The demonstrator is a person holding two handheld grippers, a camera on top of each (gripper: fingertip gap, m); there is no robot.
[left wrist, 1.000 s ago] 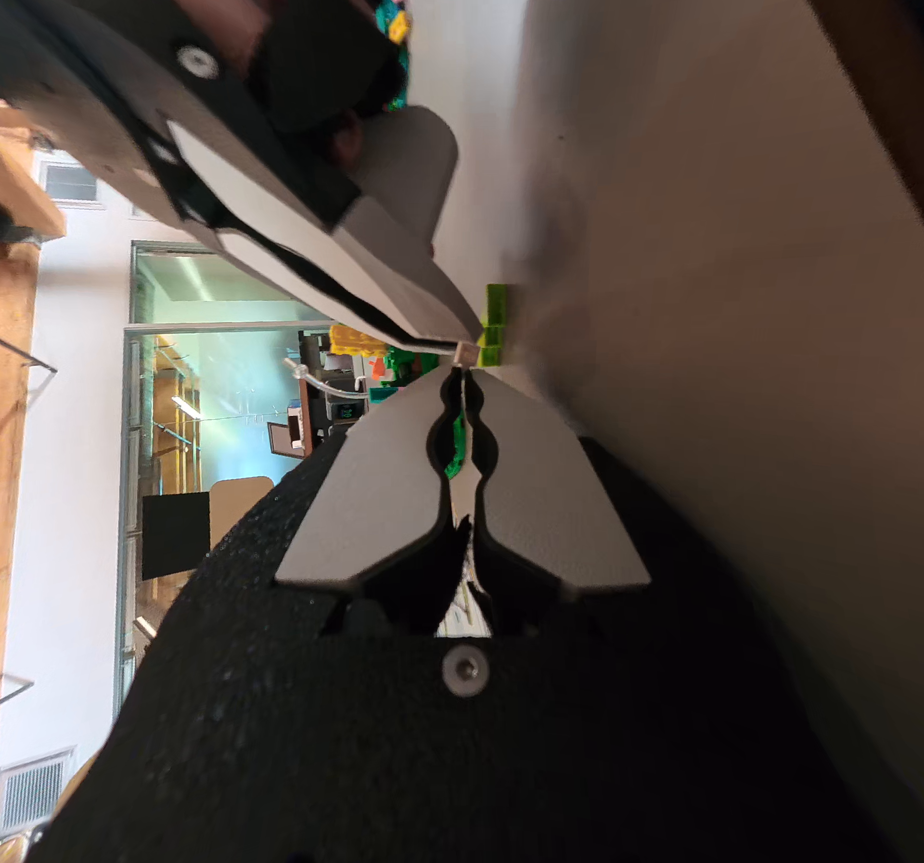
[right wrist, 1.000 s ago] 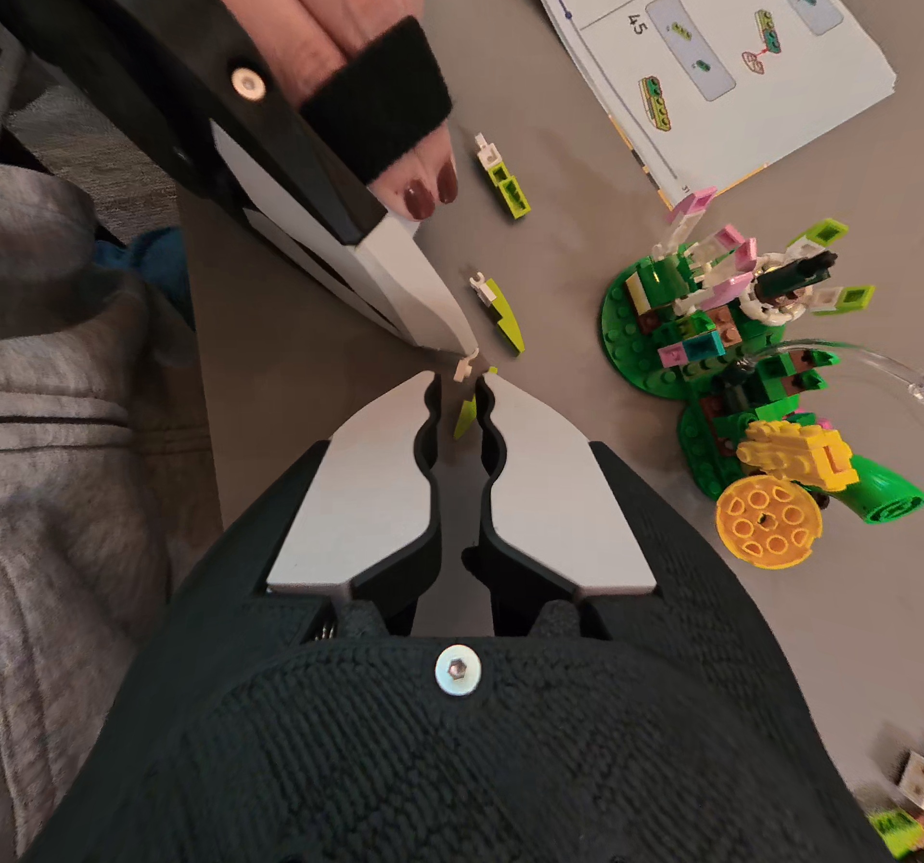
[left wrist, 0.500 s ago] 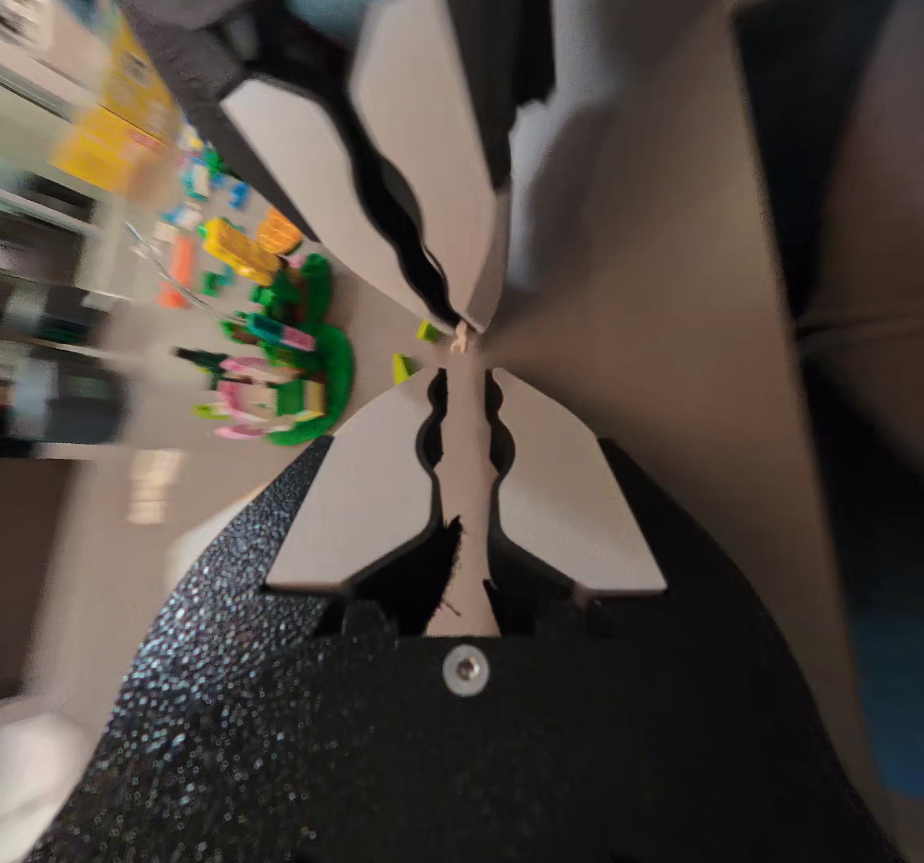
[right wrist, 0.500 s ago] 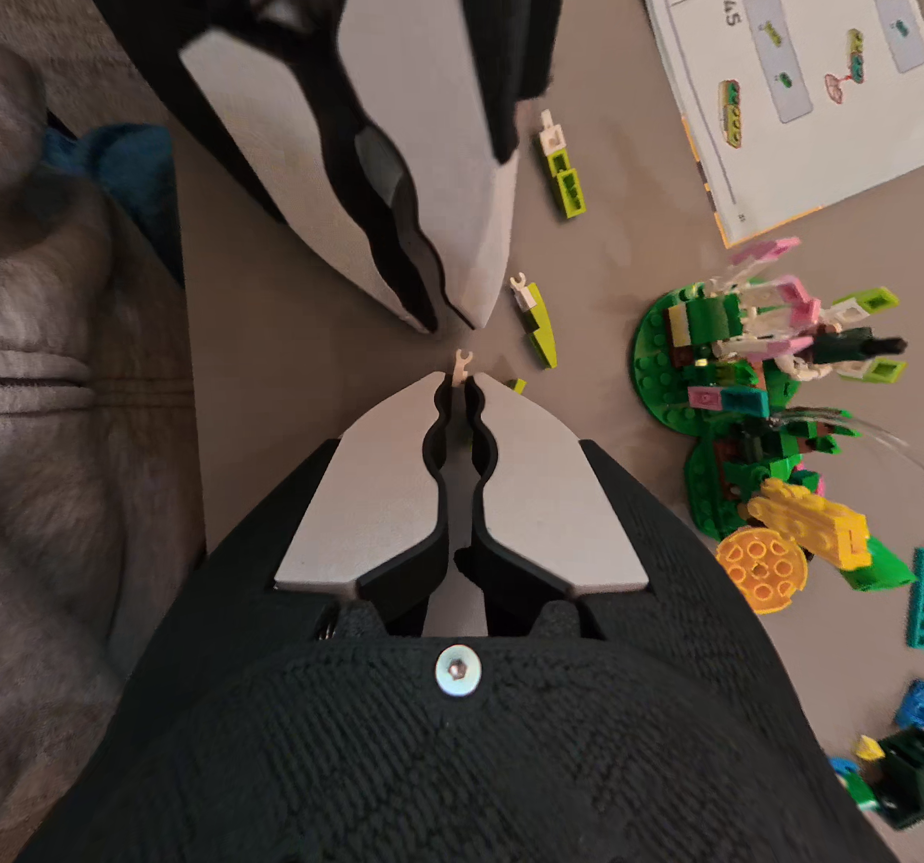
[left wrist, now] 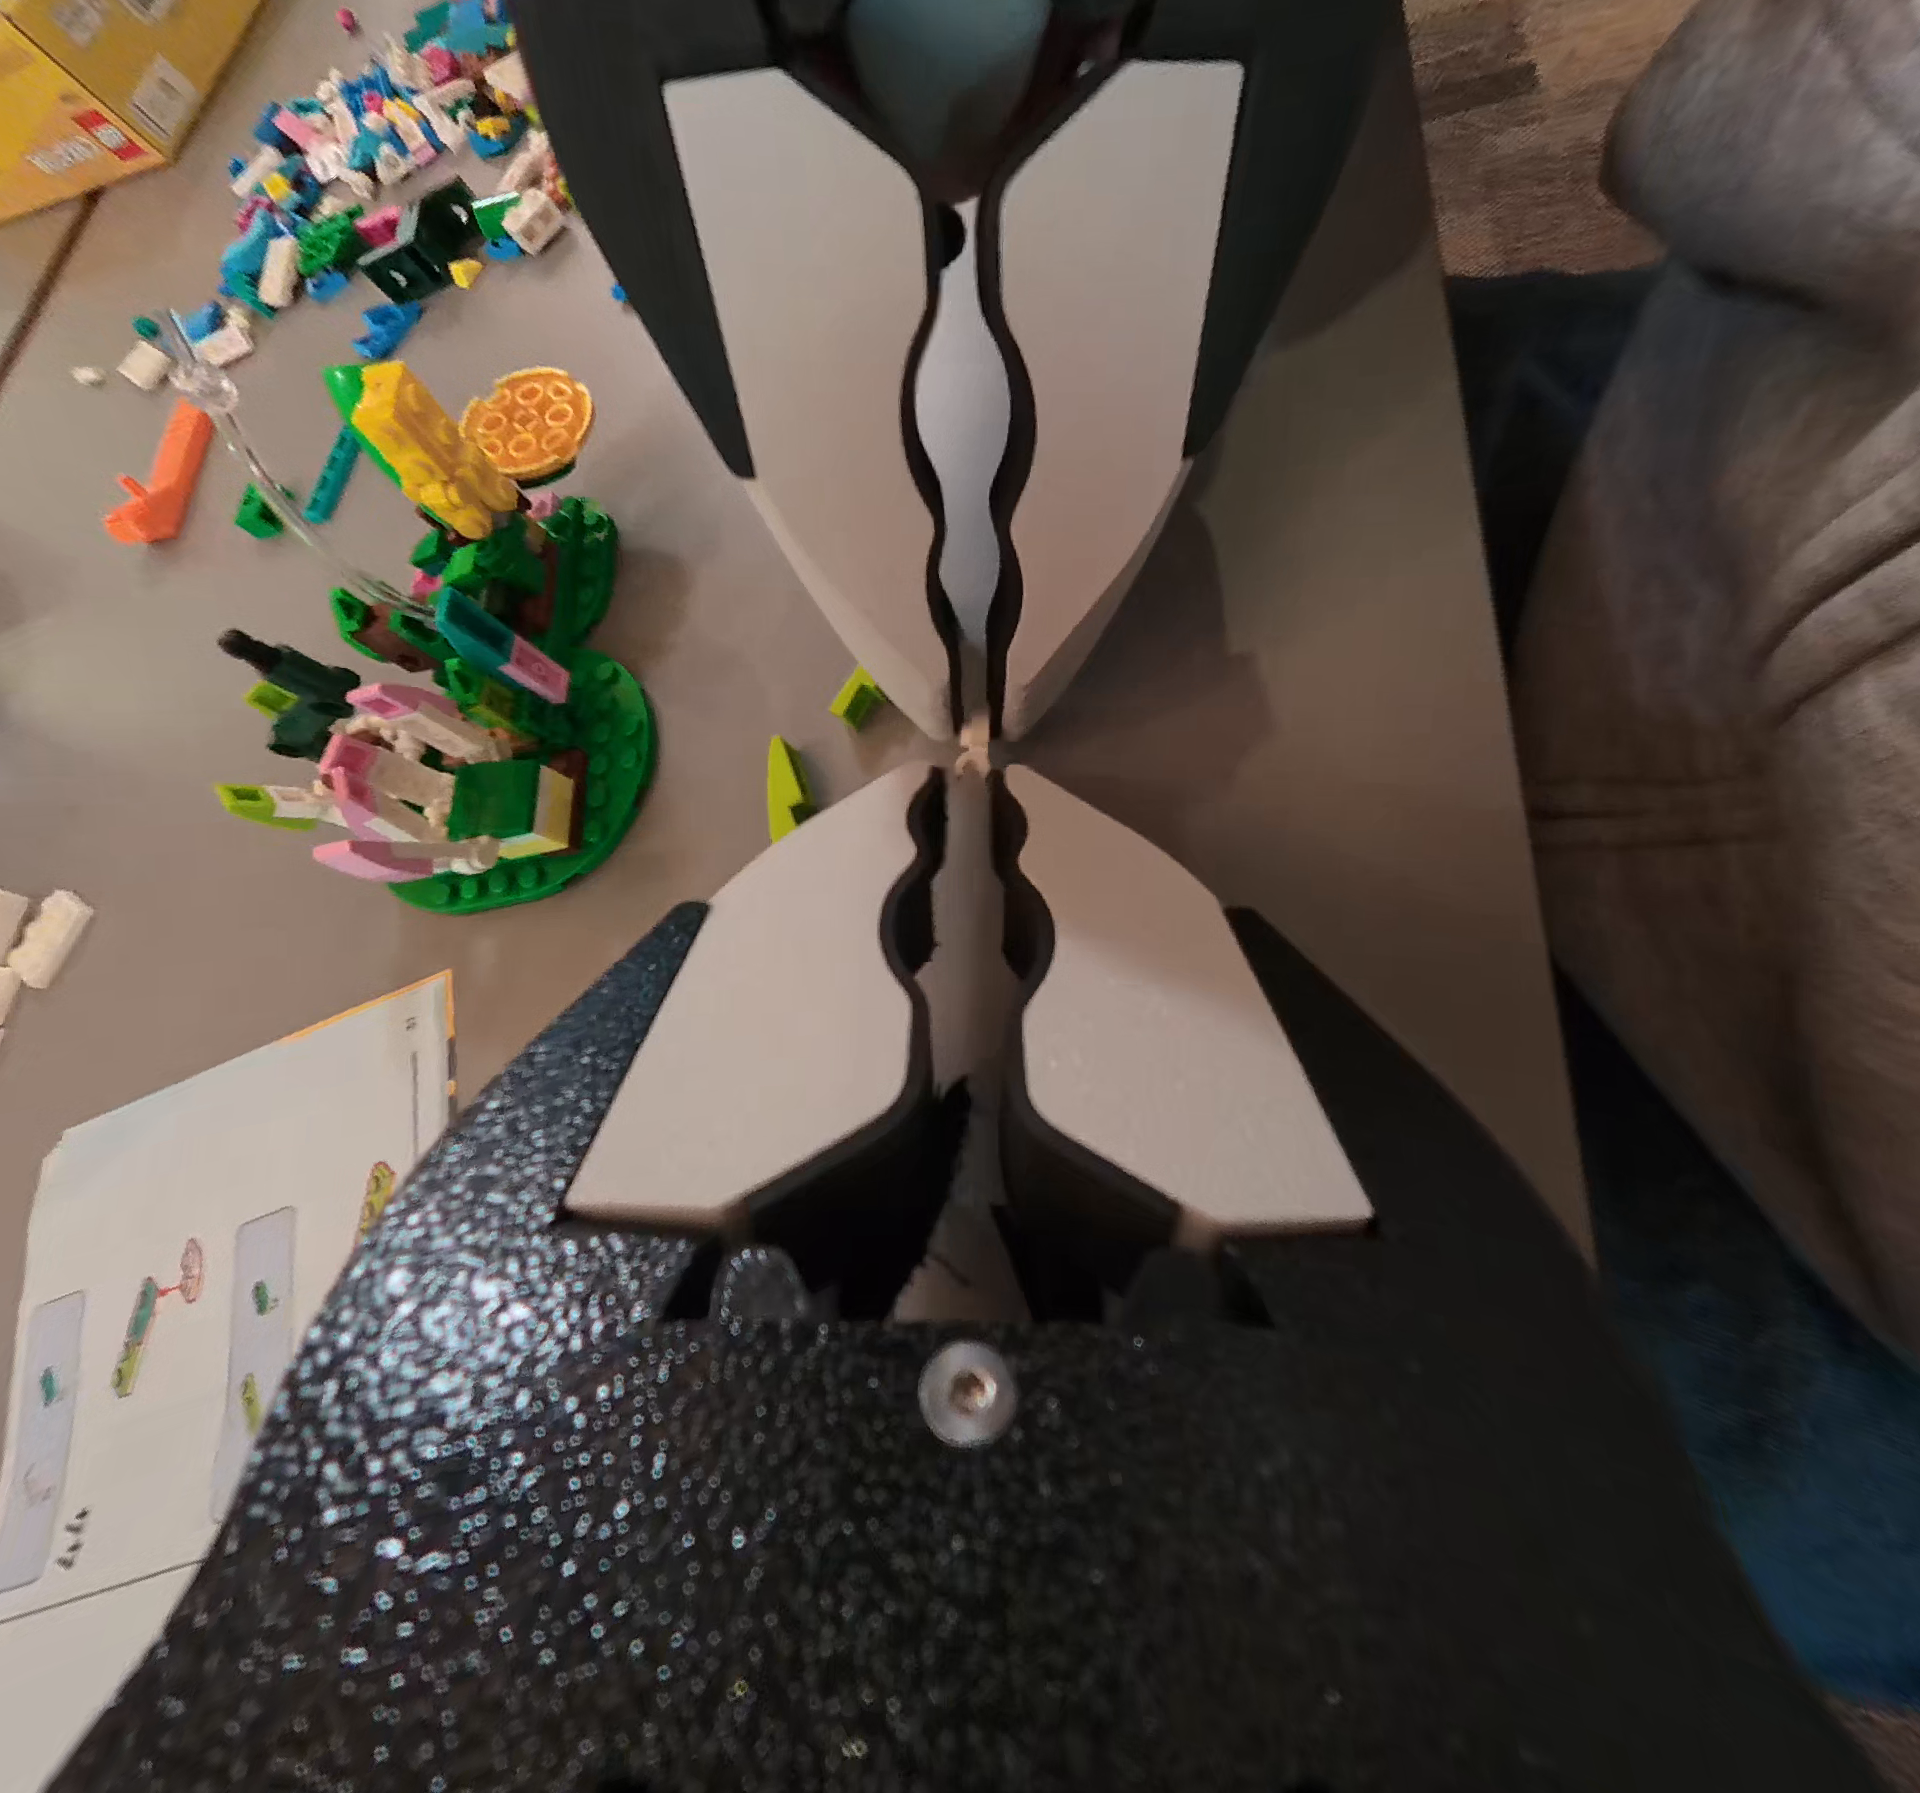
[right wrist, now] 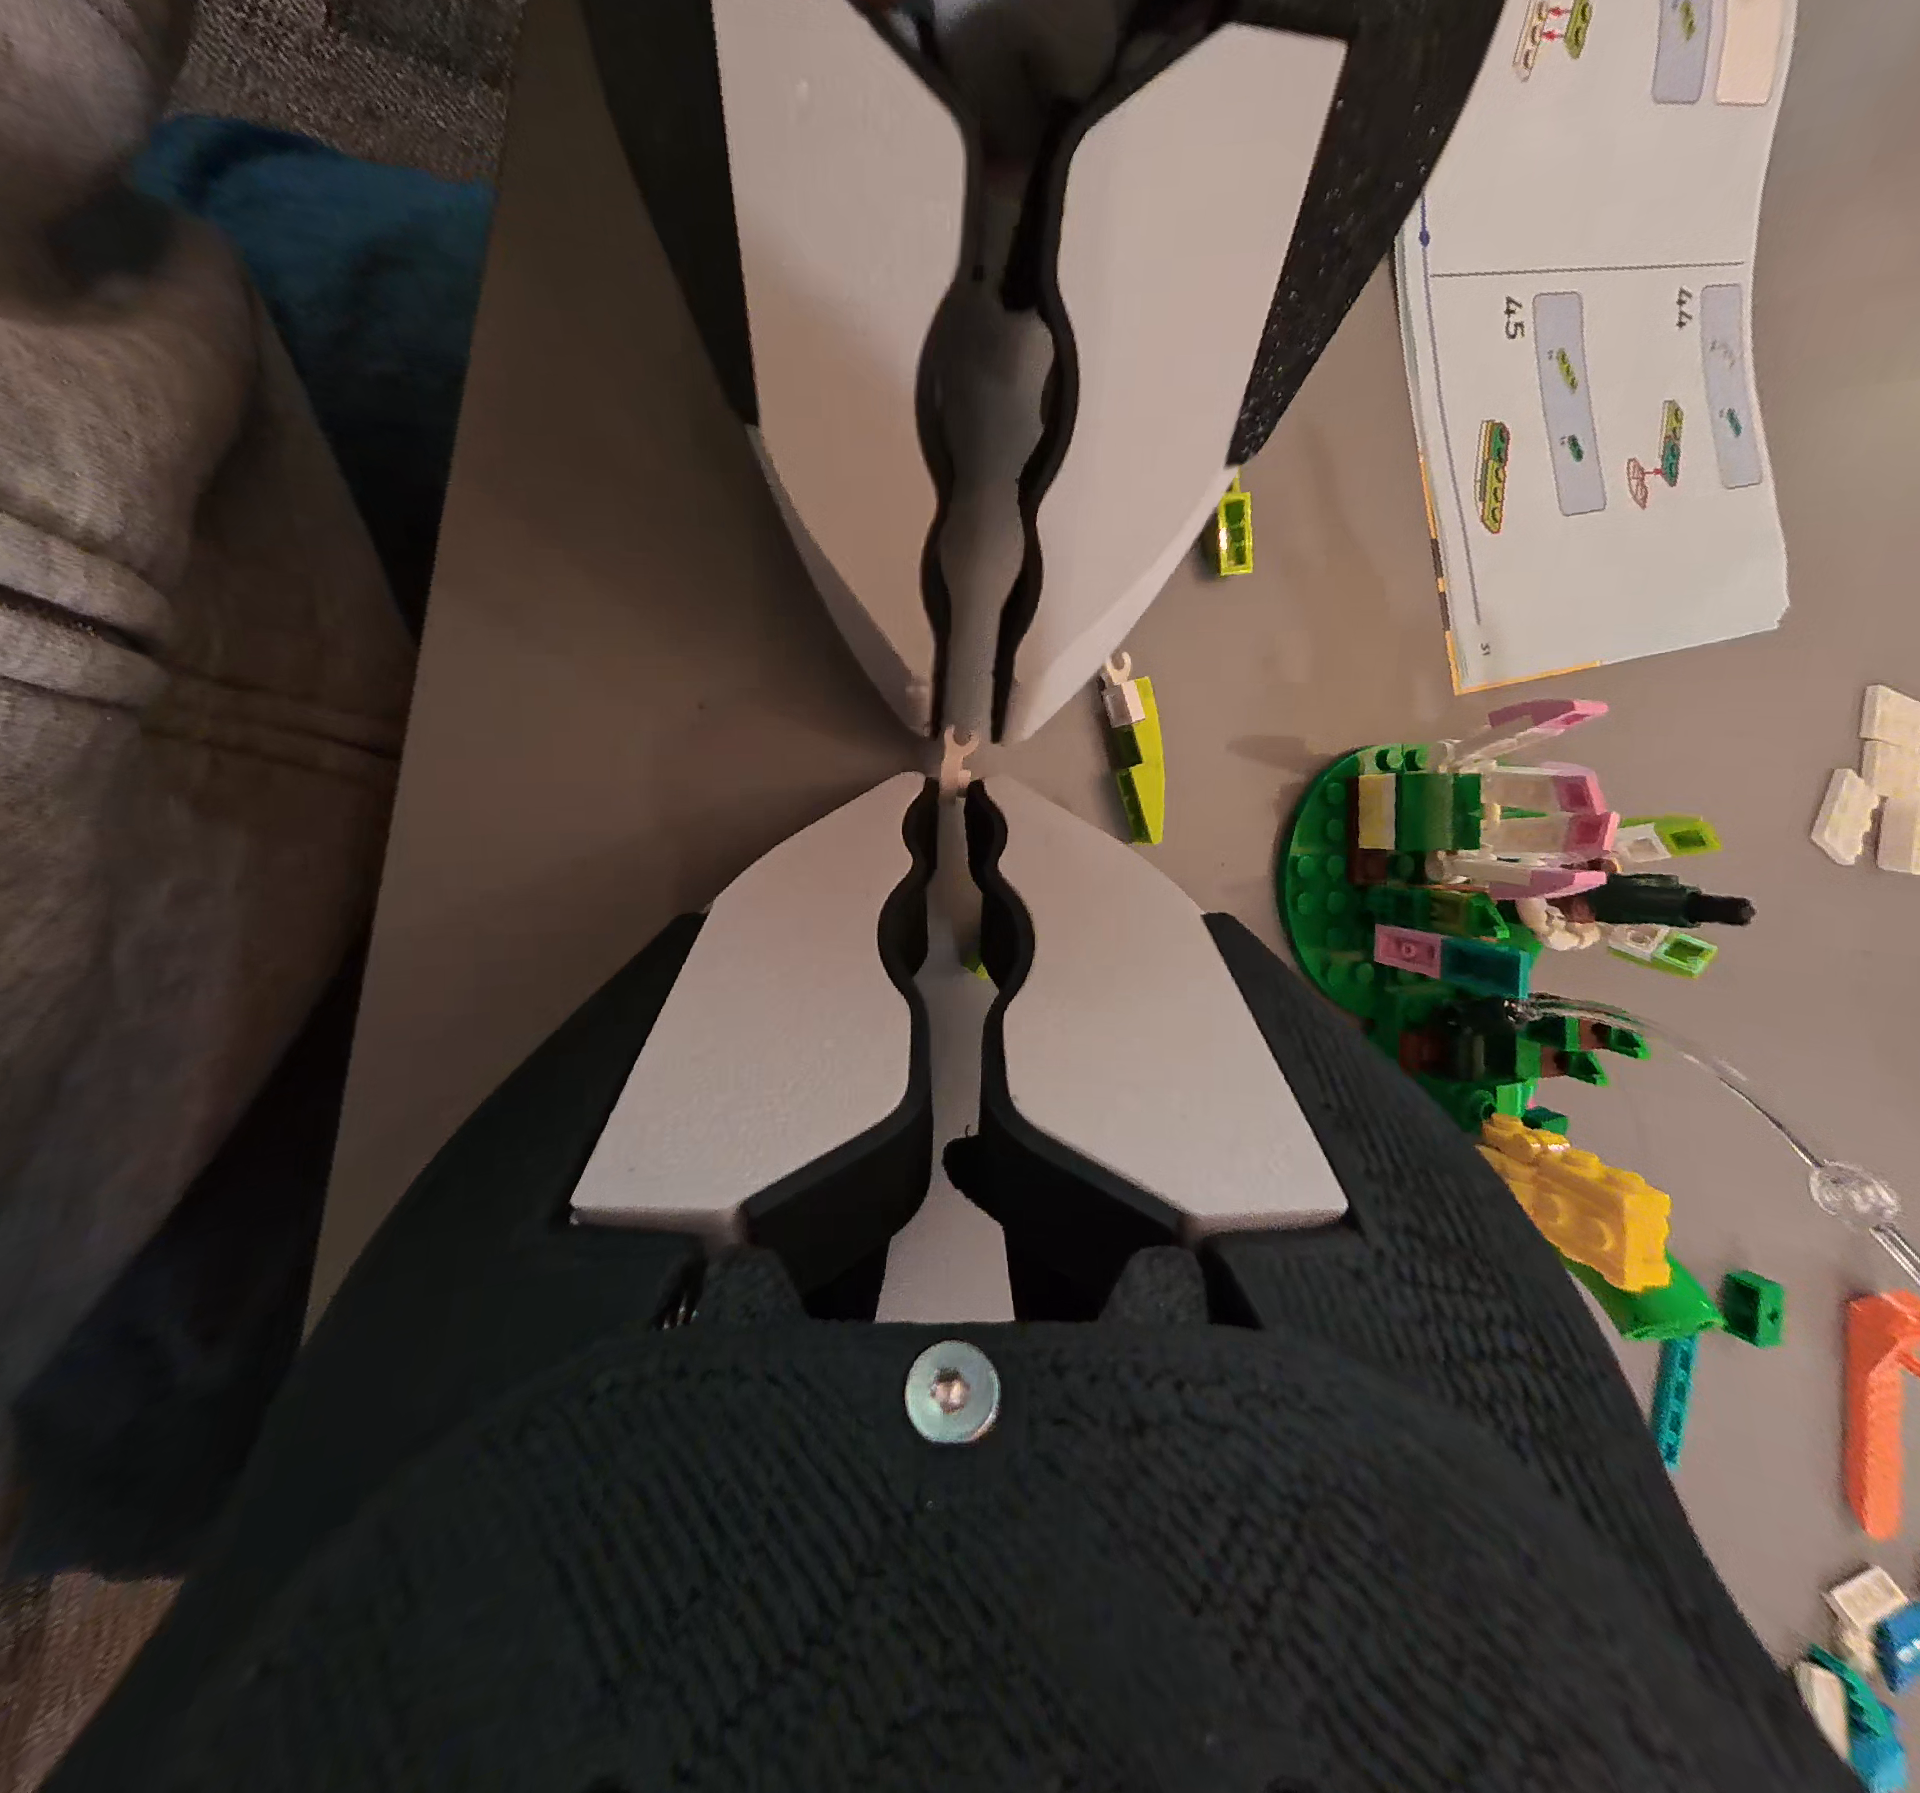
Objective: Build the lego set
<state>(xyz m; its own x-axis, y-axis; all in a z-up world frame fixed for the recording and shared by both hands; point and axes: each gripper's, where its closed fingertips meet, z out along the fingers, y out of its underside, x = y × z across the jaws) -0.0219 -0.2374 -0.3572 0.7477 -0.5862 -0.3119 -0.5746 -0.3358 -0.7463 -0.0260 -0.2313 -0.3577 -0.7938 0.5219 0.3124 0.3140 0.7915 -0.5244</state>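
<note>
A tiny white clip piece (right wrist: pixel 956 761) sits between the two grippers, which meet tip to tip above the grey table. My right gripper (right wrist: pixel 951 782) is shut on its lower end. My left gripper (left wrist: pixel 966 775) faces it with a narrow gap between its fingers, its tips at the clip's (left wrist: pixel 971 751) free end. The green flower model (right wrist: pixel 1455 912) stands to the right, and shows to the left in the left wrist view (left wrist: pixel 488 704). A lime leaf with a white clip (right wrist: pixel 1138 767) and a lime plate (right wrist: pixel 1234 528) lie on the table beside the tips.
The open instruction booklet (right wrist: pixel 1600 289) lies beyond the model. A pile of loose bricks (left wrist: pixel 364 185), a yellow box (left wrist: pixel 104 29) and an orange brick separator (left wrist: pixel 156 486) are farther off. The table edge and a grey cushion (left wrist: pixel 1714 600) lie close to the grippers. Left and right tips are no more than a few centimetres apart.
The white clip passed from my left gripper to my right, which closed on it. My left gripper opened, swung round, and now faces the right gripper tip to tip.
</note>
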